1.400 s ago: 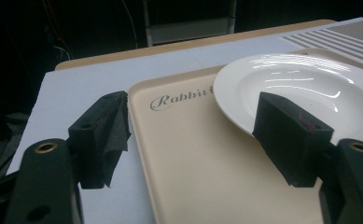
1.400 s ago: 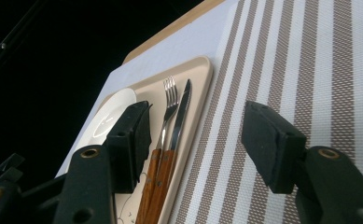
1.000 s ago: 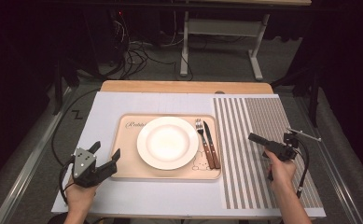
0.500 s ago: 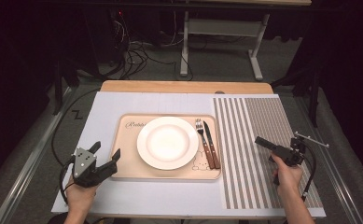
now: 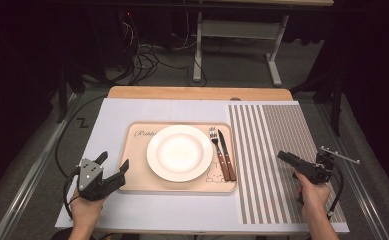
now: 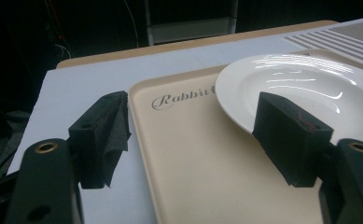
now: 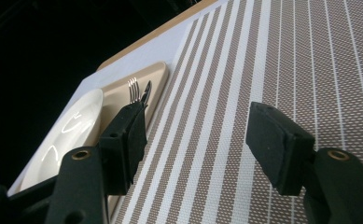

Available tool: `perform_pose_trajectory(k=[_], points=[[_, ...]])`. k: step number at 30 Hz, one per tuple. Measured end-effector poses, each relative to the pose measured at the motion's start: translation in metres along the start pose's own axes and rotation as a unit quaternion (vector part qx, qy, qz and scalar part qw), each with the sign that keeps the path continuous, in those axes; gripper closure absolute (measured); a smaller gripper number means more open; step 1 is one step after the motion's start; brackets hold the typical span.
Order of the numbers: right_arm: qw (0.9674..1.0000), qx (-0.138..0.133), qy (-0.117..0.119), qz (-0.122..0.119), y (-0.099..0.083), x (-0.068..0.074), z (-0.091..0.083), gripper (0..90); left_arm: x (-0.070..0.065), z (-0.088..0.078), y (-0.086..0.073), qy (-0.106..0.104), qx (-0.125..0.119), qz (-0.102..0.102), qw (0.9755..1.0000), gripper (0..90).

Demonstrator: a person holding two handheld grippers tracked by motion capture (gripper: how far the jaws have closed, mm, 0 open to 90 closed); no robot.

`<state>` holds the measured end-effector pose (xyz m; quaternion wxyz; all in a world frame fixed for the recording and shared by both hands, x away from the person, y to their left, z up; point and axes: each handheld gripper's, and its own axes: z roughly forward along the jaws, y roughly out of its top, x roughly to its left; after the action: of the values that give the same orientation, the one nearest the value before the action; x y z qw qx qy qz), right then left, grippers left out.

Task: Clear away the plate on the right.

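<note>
Dark floor and cables lie behind your bench [image 5: 132,107], where a beige tray [image 5: 137,150] holds a white plate [image 5: 180,152] with a fork [image 5: 216,150] and knife [image 5: 227,155] just beside it. Your left gripper [image 5: 113,166] sits at the tray's near left corner, fingers spread wide, one over the tray, gripping nothing. Your right gripper [image 5: 285,157] hovers over the striped mat [image 5: 272,130], well apart from the cutlery, its fingers having just been opening, nothing between them
</note>
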<state>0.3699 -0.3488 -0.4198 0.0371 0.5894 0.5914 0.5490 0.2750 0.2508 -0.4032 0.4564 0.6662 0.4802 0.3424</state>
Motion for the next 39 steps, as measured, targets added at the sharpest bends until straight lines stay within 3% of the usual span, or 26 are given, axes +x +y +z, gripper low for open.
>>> perform_pose_trajectory(k=[11, 18, 39], points=[[0.9984, 0.007, -0.024, -0.051, -0.003, 0.009, -0.004, 39.6, 0.000, -0.001, 0.000, 0.001, -0.001, -0.002, 1.0000, 27.3], [0.9968, 0.009, -0.035, -0.071, -0.005, 0.012, -0.007, 39.1, 0.001, -0.001, 0.000, 0.001, -0.002, -0.002, 1.0000, 27.3], [0.9866, 0.000, -0.053, -0.154, -0.016, 0.025, -0.016, 38.1, 0.001, -0.002, 0.000, 0.002, -0.003, -0.003, 1.0000, 27.3]])
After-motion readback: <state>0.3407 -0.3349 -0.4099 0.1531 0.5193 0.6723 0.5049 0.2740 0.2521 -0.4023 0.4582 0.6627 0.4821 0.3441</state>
